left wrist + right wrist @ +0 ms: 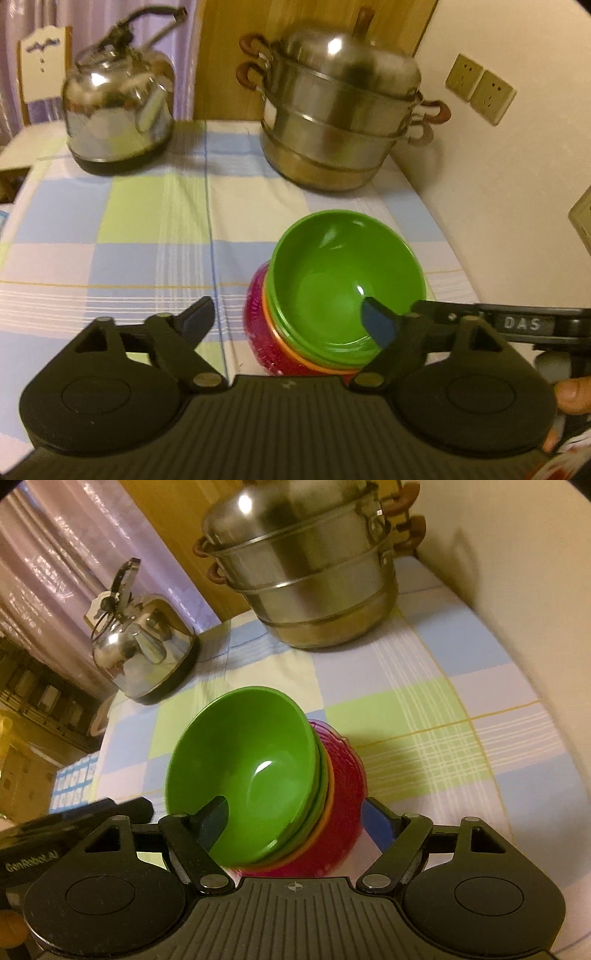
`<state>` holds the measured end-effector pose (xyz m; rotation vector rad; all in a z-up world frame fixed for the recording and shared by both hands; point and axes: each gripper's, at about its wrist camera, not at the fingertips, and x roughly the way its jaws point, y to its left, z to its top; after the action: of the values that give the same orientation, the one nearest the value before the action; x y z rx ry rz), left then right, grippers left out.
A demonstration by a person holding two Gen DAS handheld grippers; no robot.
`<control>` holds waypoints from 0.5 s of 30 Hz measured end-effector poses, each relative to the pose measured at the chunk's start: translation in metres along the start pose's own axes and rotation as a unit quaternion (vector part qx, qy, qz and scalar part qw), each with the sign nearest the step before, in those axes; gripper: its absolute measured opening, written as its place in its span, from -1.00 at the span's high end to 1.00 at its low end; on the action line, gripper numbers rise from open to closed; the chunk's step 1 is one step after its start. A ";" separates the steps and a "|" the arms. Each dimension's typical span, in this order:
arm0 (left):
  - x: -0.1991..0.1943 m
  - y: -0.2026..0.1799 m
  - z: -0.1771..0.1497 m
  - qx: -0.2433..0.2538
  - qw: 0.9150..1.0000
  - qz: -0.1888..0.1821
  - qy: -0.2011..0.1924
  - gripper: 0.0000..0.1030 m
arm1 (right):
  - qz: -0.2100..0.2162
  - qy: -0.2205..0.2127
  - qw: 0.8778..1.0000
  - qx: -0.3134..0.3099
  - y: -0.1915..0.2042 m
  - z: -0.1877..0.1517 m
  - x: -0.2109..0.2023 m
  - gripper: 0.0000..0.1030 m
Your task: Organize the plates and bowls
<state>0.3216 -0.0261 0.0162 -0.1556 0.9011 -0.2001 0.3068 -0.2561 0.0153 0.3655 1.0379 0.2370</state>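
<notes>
With both pairs of jaws standing wide and nothing pressed between their pads, the nested stack of bowls sits free on the checked tabletop (155,221). From the left gripper (291,325) the stack lies just ahead and to its right side: the right fingertip (380,325) shows in front of the green bowl (347,273), while the other fingertip hangs over bare cloth, so this gripper is off-centre from the stack. From the right gripper (295,823) the stack lies straight ahead between its fingers, with the green bowl (243,771) nearer its left finger and the magenta bowl (340,801) near its right one; this hand looks the better placed, by my reading.

An orange bowl (284,341) shows only as a thin rim between the green ones and the magenta base. All mouths face upward, and the stack's axis runs upright, perhaps leaning a little; the fisheye makes that hard to judge. Being round, the bowls have no long axis across the cloth.

Well beyond the fingertips stand a steel kettle (118,110) and a tiered steamer pot (340,118), clear of the stack.
</notes>
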 end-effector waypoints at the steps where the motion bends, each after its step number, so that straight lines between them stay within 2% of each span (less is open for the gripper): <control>1: -0.006 0.000 -0.003 0.002 1.000 0.004 -0.006 -0.70 | -0.002 -0.005 1.000 -0.005 0.002 -0.004 -0.006 -0.53; 7: -0.041 0.000 -0.028 -0.007 0.999 0.016 -0.036 -0.84 | -0.016 -0.031 0.999 -0.025 0.012 -0.030 -0.041 -0.53; 13: -0.078 -0.002 -0.068 -0.001 0.993 0.067 -0.094 -0.85 | -0.029 -0.058 0.997 -0.043 0.020 -0.065 -0.072 -0.53; 15: -0.086 -0.002 -0.080 0.000 0.993 0.069 -0.101 -0.85 | -0.029 -0.063 0.997 -0.038 0.020 -0.078 -0.080 -0.53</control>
<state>0.2059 -0.0116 0.0333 -0.1109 0.7076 -0.0542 0.1993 -0.2530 0.0516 0.2770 0.9123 0.1977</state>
